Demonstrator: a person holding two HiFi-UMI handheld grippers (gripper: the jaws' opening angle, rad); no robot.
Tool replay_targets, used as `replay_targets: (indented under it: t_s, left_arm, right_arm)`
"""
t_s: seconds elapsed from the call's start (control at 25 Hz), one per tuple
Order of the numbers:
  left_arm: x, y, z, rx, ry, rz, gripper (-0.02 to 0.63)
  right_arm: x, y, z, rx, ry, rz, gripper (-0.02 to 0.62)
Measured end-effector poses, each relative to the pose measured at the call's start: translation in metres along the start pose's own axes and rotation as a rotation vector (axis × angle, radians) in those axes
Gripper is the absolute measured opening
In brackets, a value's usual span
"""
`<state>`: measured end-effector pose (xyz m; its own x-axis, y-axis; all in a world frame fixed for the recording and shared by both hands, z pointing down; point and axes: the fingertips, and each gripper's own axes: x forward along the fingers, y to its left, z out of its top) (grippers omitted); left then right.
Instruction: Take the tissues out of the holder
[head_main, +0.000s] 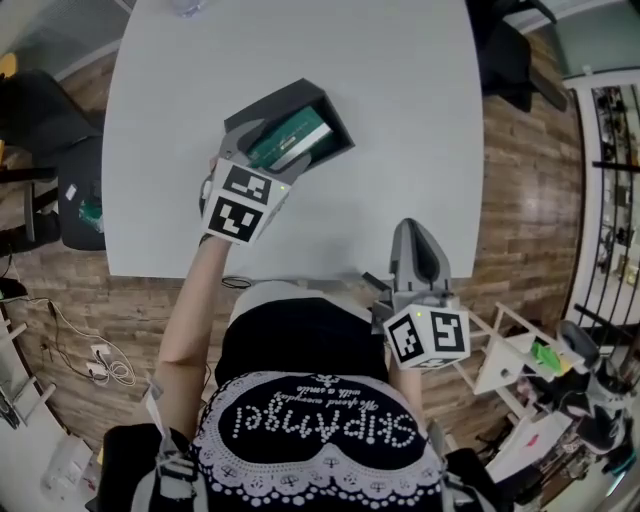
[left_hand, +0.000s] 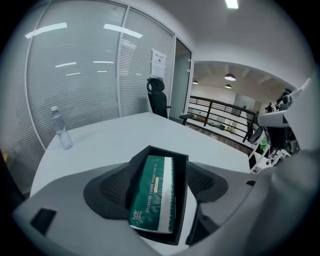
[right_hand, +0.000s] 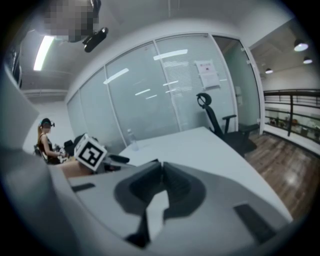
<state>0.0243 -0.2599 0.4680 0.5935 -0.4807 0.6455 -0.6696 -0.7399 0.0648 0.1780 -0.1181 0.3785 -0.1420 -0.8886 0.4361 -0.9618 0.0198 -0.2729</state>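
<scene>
Our left gripper (left_hand: 161, 184), the nearer one, has its jaws spread wide with the green tissue pack (left_hand: 154, 195) just ahead between them, lying lengthwise along our reach in the black holder (left_hand: 182, 200) on the table (left_hand: 110, 140), while our right gripper (right_hand: 161, 177) hangs back, jaws pressed together

Black top (head_main: 300, 345) w/ white cursive print (head_main: 325, 425) across it, plus white lace-pattern trim (head_main: 320, 470) along the edge nearest the camera. Light grey moulded shell on left gripper (head_main: 267, 150), wide rounded fingers, dark grey ribbed pads (left_hand: 114, 186) set into the inner faces. Same grey build & same dark pads on right gripper (head_main: 416, 235), narrow at the tip, broader toward the base. White left cube (head_main: 240, 203) and white right cube (head_main: 428, 335) at the backs, blk-and-white square markers on every visible face, rounded corners.
</scene>
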Motion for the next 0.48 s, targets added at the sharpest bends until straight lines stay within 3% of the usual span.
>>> replay_targets:
  t_s: [0.48]
  left_arm:
    - [0.047,-0.001,-0.033,-0.018,0.136,-0.006,0.357]
  right_arm:
    - [0.009,-0.011,-0.005,0.019,0.031,-0.004,0.035]
